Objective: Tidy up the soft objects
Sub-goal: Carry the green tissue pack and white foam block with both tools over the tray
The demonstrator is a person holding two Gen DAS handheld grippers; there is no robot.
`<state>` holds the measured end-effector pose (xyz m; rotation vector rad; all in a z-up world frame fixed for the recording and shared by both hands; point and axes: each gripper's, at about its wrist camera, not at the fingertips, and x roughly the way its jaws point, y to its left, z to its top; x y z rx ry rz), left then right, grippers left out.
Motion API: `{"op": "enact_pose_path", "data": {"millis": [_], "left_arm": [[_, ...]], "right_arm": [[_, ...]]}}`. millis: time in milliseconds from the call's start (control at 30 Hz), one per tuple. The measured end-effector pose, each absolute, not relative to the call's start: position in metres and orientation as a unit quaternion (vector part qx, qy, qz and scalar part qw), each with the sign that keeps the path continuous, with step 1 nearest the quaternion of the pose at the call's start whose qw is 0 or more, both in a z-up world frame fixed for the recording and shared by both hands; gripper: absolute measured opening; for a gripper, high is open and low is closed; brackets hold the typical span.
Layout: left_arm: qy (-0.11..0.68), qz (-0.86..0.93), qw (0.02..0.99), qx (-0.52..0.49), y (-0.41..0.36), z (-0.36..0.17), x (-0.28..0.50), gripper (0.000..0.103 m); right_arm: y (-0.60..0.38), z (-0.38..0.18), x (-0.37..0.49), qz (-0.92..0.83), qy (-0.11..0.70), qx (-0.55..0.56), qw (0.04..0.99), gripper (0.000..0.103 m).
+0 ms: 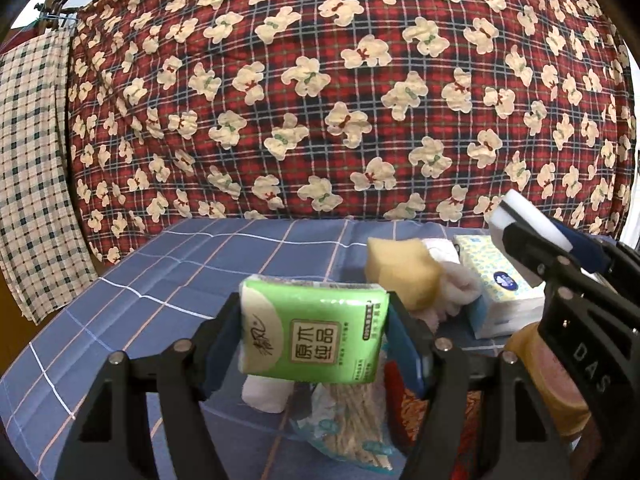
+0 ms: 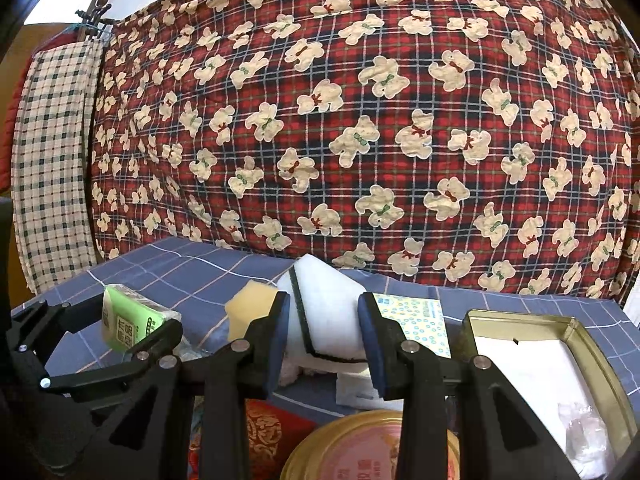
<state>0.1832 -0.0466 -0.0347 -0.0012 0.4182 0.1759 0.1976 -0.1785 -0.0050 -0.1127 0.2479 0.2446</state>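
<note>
Two grips are loaded at once: my left gripper [image 1: 316, 336] is clamped on a green plastic-wrapped pack of pocket tissues [image 1: 314, 330], and my right gripper [image 2: 324, 340] is squeezing a white foam sponge block with a dark scouring layer [image 2: 326, 316]. Both are lifted clear of the blue checked tablecloth [image 1: 168, 268], in front of a red plaid quilt printed with cream bears [image 1: 320, 92].

On the cloth beyond the tissue pack sit a yellow foam sponge [image 1: 402, 272], a rolled white towel [image 1: 456, 280] touching it, and a boxed pack of tissues with a pale blue-dotted wrap [image 1: 500, 284]. Off to my right lies an open rectangular gold tin [image 2: 600, 356], its bed apparently lined white with something clear and crinkled in the near corner.

I judge the tin to be the likely home for these, though I can't be sure. I'd deal with one hand at a time: bring the sponge over the tin's open mouth, lower it until it rests flat, and only then let go, since compressed foam springs back and may hop off the rim. The left hand should wait well apart meanwhile, so the two frames don't knock.
</note>
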Motion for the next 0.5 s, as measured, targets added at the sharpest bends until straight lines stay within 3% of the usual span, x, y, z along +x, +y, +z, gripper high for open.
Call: {"op": "enact_pose_path", "data": {"millis": [500], "left_arm": [[0.225,0.058,0.973,0.004,-0.057,-0.037,0.192,0.069]], "right_arm": [[-0.190,-0.002,0.198,0.110,0.122,-0.043,0.985,0.037]]}}
